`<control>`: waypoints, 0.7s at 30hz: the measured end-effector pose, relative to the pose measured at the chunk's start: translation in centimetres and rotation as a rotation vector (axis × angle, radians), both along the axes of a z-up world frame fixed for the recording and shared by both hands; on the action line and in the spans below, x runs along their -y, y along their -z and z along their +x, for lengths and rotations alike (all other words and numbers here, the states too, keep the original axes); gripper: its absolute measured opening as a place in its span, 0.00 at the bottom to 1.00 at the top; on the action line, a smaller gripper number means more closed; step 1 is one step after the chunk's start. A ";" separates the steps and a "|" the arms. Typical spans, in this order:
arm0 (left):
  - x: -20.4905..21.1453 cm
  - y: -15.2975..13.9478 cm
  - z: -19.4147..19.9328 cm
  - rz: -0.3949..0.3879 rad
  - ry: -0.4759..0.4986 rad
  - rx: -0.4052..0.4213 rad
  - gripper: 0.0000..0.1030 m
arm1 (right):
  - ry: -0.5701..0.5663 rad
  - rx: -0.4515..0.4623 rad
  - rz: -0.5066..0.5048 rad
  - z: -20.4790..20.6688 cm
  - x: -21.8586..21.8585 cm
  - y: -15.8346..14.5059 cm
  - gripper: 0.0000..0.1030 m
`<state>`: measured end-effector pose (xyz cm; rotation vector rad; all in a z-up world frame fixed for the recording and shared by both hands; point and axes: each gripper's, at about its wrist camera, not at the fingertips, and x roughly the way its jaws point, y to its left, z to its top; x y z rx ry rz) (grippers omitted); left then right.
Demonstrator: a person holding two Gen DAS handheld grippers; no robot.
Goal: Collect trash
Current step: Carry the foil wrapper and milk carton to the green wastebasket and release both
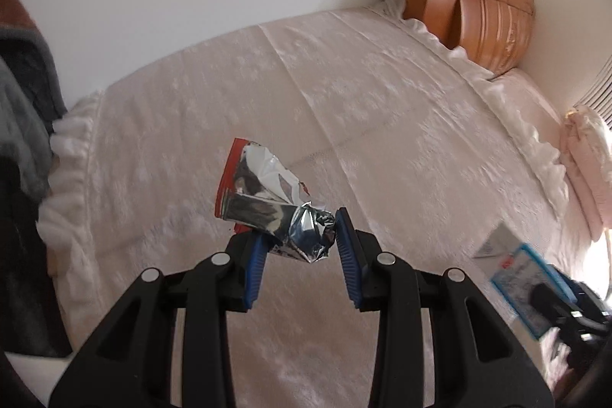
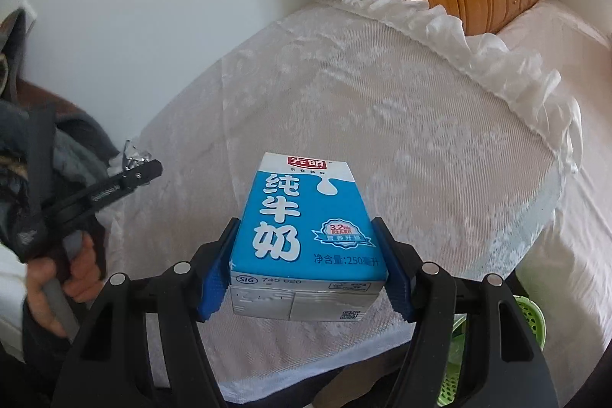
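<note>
Above the lace bedspread [image 1: 344, 94], a light, crushable foil wrapper [image 1: 275, 205] is being pinched at its twisted end by the left gripper [image 1: 302, 255], while a stiff milk carton [image 2: 302, 236] is being clamped across its sides by the right gripper [image 2: 306, 278].

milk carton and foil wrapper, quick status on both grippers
Left gripper shut on crumpled foil wrapper, held above lace table cover. Right gripper shut on blue milk carton. Green basket low right; nothing in the way.

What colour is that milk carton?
The milk carton is blue with white lettering and a white top; clearest in the right wrist view.
</note>
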<state>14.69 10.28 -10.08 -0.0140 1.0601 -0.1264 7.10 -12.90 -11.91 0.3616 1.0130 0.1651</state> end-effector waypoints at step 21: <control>-1.2 1.1 -4.9 -0.014 0.073 0.003 0.33 | -0.078 -0.128 -0.266 -0.2 -5.1 5.4 0.80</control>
